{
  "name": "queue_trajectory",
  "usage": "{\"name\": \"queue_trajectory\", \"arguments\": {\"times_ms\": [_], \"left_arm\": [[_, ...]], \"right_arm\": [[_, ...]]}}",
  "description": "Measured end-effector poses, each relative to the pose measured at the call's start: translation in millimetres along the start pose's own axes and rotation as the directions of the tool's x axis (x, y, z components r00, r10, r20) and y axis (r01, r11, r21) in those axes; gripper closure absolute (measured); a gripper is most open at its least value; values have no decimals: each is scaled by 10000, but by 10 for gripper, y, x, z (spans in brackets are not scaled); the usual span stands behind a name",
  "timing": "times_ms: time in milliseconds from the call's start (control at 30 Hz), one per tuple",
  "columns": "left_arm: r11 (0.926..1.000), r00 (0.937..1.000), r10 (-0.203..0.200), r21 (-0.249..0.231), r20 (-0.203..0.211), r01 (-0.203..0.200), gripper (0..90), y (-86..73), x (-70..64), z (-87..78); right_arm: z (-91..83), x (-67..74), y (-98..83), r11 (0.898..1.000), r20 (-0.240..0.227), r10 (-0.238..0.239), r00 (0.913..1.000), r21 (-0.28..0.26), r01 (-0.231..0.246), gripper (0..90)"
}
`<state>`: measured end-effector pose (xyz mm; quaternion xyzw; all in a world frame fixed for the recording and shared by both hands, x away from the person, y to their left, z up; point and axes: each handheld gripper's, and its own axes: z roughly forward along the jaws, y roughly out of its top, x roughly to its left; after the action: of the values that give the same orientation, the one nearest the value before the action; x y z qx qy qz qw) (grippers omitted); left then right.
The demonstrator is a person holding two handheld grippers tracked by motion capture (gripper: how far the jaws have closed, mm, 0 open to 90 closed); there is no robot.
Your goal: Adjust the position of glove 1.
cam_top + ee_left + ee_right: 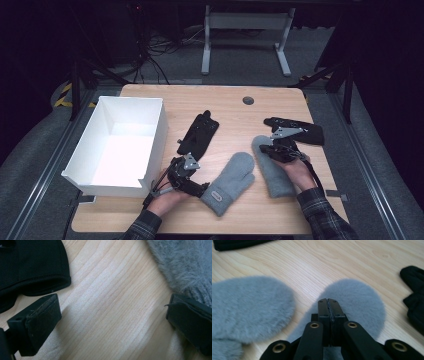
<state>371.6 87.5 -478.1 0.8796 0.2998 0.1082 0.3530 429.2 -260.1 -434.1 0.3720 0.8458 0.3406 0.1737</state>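
The left gripper [112,322] stood wide open and empty low over the light wooden surface [107,290], a fuzzy grey mitten [185,267] just beyond one jaw, a black glove [30,267] beyond the other. The right gripper [328,305] was fully closed, holding nothing, above a second fuzzy grey mitten [362,302]

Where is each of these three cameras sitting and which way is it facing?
High view: above the person's side, looking forward and down on the table, white box, mittens, black gloves; forearms, both grippers show.
Left gripper view: on the left gripper, close to the wood; jaws spread wide.
Right gripper view: on the right gripper, jaws together over the right grey mitten.
Shared: the left grey mitten appears in all three.
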Motion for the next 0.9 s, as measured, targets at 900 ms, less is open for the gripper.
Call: {"name": "queue_trajectory", "arguments": {"times_ms": [900], "left_arm": [[10000, 10000, 26, 5, 6, -26, 2, 0, 2, -2]], "right_arm": [[-551, -465, -582, 9870, 1700, 1456, 9746, 429, -1549, 900]]}}
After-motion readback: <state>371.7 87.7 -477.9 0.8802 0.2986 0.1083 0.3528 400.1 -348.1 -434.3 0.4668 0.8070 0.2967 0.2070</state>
